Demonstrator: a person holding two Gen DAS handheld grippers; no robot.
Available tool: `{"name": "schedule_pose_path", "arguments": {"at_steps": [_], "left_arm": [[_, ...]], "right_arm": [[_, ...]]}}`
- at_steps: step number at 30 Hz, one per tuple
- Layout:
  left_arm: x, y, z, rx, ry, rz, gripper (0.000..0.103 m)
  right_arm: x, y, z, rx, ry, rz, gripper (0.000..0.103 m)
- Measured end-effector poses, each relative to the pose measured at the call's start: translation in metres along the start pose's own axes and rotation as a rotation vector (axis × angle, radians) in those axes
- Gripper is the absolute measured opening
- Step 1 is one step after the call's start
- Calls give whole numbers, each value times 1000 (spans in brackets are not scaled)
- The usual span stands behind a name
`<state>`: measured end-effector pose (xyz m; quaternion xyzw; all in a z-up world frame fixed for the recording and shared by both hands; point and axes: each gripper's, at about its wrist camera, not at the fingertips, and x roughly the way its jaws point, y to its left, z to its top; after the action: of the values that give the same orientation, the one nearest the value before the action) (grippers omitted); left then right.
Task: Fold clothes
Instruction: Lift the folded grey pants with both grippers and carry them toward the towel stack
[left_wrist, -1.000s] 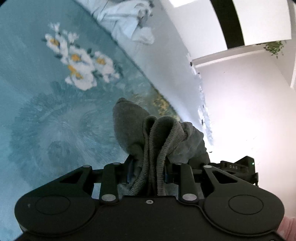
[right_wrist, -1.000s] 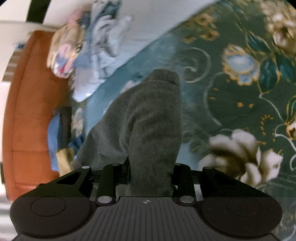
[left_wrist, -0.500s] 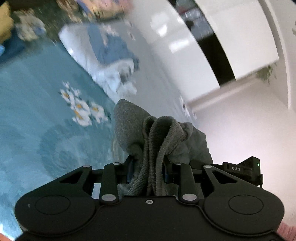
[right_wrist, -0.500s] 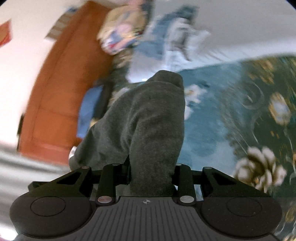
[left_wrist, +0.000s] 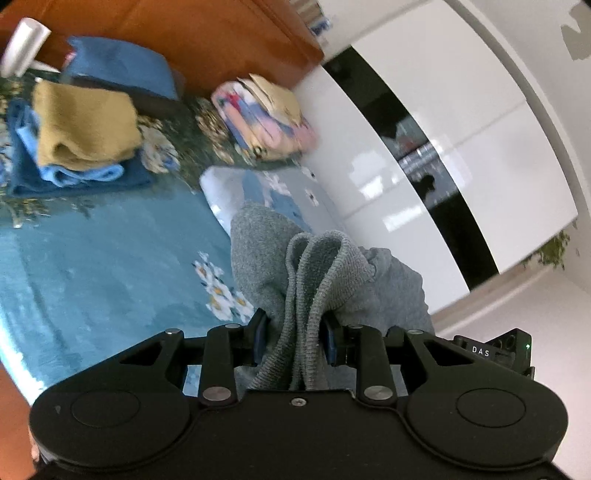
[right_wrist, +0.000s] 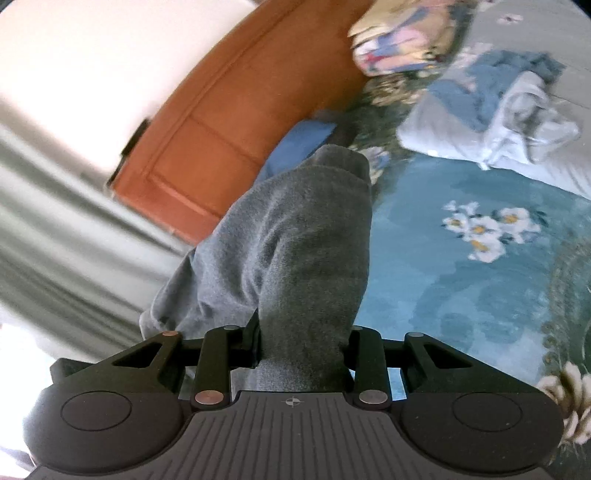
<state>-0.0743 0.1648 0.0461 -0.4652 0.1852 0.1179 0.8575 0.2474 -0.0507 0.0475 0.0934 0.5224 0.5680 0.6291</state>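
Grey garment (left_wrist: 325, 273) is clamped in left hand-held gripper (left_wrist: 295, 339) and right hand-held gripper (right_wrist: 303, 343).

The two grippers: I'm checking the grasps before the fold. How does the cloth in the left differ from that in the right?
The left gripper pinches a bunched, ribbed edge of the grey garment; the right gripper clamps a smooth, thick fold of it. Left cloth splays in loops, right cloth stands as one column. Both are shut on grey fabric.

The only readable text is "DAS", in white letters on a small black device (left_wrist: 493, 352) just right of the left gripper (left_wrist: 295, 334).
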Motion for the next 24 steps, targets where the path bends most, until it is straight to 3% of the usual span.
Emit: {"name": "schedule_pose_path", "arguments": {"at_steps": [8, 18, 24], "left_arm": [[-25, 29, 32, -35, -42, 4, 27], [-42, 77, 111, 26, 0, 2, 27], [-51, 104, 138, 26, 27, -11, 27]], "right_arm": [[39, 44, 19, -66, 45, -11, 27], [101, 100, 35, -62, 4, -58, 27], [131, 125, 44, -60, 12, -102, 27]]}}
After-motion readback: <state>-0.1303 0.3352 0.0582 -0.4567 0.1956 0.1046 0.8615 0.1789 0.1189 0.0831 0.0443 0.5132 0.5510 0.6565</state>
